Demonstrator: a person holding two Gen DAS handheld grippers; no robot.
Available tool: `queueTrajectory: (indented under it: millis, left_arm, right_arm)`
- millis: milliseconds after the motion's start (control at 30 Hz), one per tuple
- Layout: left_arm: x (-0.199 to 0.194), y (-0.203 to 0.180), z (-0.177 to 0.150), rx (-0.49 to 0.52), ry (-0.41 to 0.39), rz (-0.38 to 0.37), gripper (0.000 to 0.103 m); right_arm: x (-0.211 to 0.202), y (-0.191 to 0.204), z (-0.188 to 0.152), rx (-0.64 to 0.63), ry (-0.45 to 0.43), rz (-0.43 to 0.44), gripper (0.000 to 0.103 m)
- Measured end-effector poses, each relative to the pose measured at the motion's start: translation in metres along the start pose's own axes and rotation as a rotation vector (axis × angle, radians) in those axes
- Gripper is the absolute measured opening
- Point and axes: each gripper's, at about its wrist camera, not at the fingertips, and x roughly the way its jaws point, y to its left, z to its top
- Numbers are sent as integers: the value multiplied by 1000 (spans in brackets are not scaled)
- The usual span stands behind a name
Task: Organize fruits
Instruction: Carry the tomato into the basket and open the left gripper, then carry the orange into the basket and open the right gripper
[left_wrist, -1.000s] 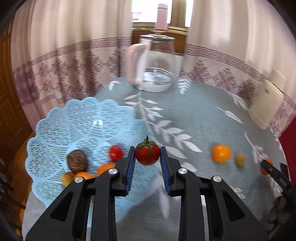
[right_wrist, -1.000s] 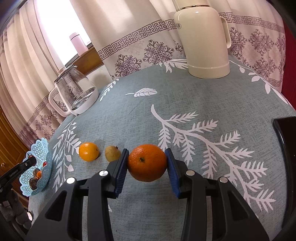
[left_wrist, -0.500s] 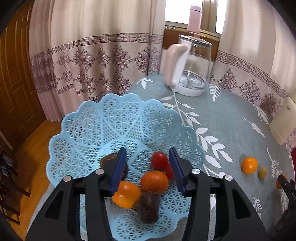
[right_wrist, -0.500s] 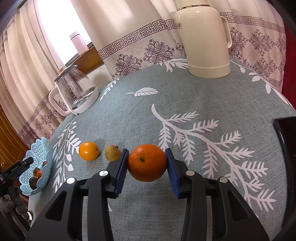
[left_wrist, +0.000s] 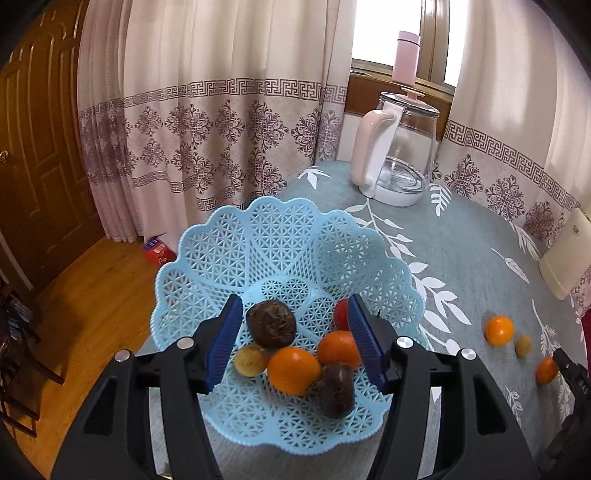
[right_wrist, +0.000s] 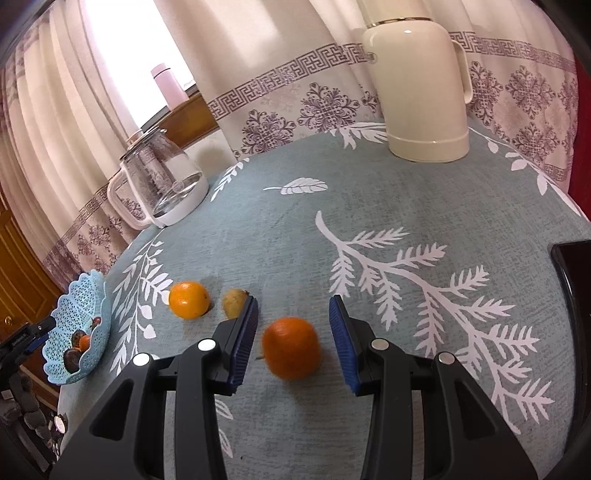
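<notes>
Left claw (left_wrist: 293, 341) wide open, empty, over blue basket (left_wrist: 284, 236). Right claw (right_wrist: 293, 341) open; blurred orange (right_wrist: 291, 348) between fingers, untouched, above counter (right_wrist: 369, 206).

Six fruits (left_wrist: 293, 370) in blue lattice basket (left_wrist: 284, 236); three on tablecloth.

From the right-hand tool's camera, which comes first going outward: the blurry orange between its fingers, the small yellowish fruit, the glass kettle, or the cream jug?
1. Blurry orange, between the open right gripper fingers.
2. Small yellowish fruit, just beyond the left fingertip.
3. Glass kettle and cream jug, far-left and far-right table edges: too close to call.
</notes>
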Motion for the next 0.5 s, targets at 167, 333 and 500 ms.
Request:
queueTrajectory:
  millis: [167, 333, 500]
  left_arm:
    - [-4, 2, -3, -2, 1, -7, 61]
    - [-8, 6, -5, -8, -5, -11, 61]
    - [-11, 11, -7, -26, -8, -18, 61]
  right_arm:
    - [1, -4, 1, 15, 8, -3, 42]
    - [1, -7, -2, 21, 35, -19, 42]
    - [-8, -2, -11, -20, 54, 27, 47]
